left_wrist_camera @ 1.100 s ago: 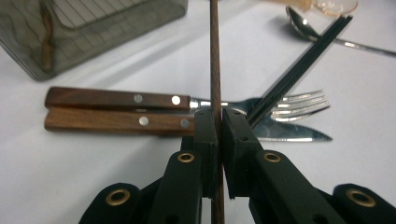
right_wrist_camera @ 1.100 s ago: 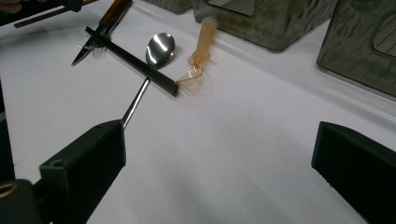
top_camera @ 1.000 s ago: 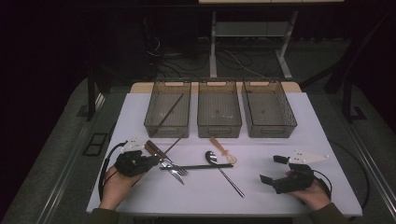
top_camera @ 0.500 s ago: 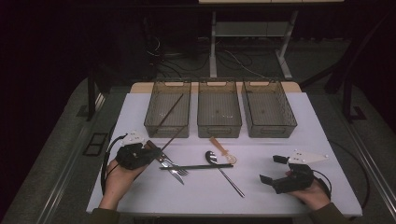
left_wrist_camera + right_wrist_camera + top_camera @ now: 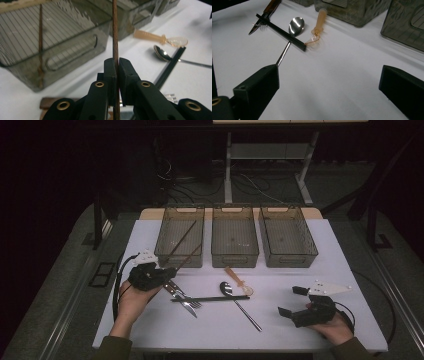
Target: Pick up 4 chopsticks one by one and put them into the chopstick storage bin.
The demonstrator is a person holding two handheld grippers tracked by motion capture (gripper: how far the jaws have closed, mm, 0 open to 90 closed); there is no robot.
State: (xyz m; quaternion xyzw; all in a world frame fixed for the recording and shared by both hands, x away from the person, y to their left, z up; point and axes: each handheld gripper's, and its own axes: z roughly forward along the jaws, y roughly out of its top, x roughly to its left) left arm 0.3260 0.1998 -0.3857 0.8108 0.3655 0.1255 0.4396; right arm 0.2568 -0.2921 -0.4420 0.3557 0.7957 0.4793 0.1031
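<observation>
My left gripper [image 5: 166, 272] is shut on a thin brown chopstick [image 5: 188, 258], which slants up toward the front wall of the left bin [image 5: 165, 256]. In the left gripper view the jaws [image 5: 117, 62] pinch that chopstick [image 5: 115, 35] upright between them. A second brown chopstick [image 5: 183, 237] lies inside the left bin. My right gripper [image 5: 291, 301] rests open at the near right of the table, nothing between its jaws [image 5: 329, 82].
Three grey bins stand in a row, the middle bin [image 5: 235, 255] and right bin [image 5: 289, 256] bare. Mid-table lie a black chopstick [image 5: 212, 298], a metal spoon [image 5: 226, 289], an orange plastic spoon [image 5: 238, 280] and a fork and knife [image 5: 184, 299].
My left gripper has risen and moved toward the left bin, carrying the brown chopstick. The right gripper has stayed where it was.
</observation>
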